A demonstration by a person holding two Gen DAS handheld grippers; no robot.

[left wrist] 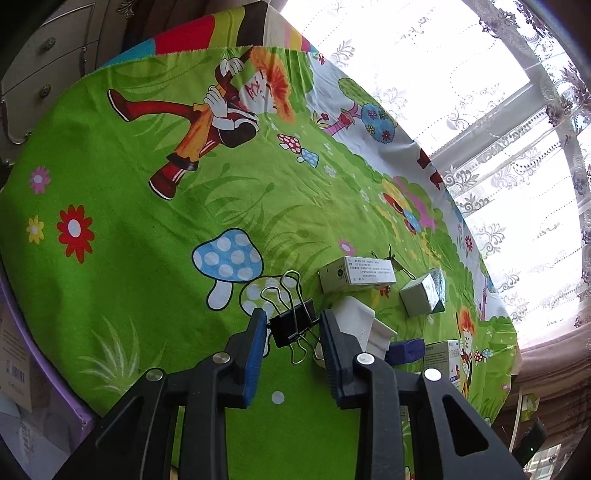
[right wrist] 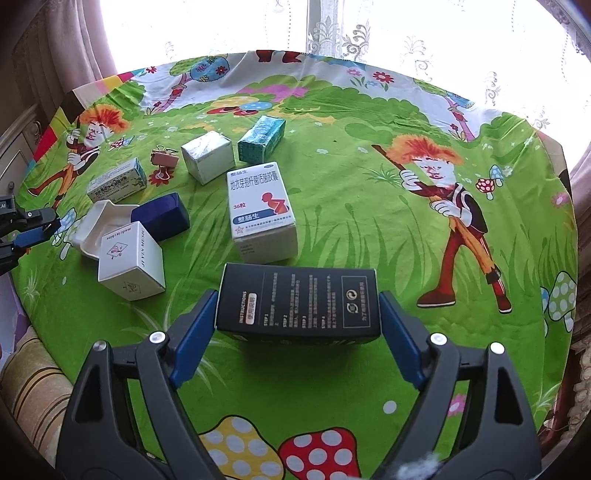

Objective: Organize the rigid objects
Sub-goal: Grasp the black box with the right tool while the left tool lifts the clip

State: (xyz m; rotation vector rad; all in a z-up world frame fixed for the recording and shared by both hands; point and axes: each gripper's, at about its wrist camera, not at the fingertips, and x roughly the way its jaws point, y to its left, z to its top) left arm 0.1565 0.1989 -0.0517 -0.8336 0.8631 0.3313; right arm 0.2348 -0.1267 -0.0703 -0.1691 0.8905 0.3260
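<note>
My right gripper point(right wrist: 297, 308) is shut on a black instruction box point(right wrist: 299, 301) and holds it just above the cloth. My left gripper point(left wrist: 293, 323) is open around a black binder clip point(left wrist: 291, 326) that lies on the cloth between the fingers; it also shows at the left edge of the right wrist view point(right wrist: 33, 229). Scattered on the table are a white medicine box point(right wrist: 262, 212), a white cube box point(right wrist: 131, 260), a navy box point(right wrist: 160, 216), a white open case point(right wrist: 98, 225), a silver box point(right wrist: 207, 157), a teal box point(right wrist: 262, 138), a green-white box point(right wrist: 118, 181) and a copper binder clip point(right wrist: 162, 162).
The round table carries a green cartoon cloth point(right wrist: 351, 221). Lace curtains and a window point(right wrist: 369, 26) stand behind it. A drawer cabinet point(left wrist: 44, 74) is at the far left. A purple box point(left wrist: 37, 350) sits below the table's left edge.
</note>
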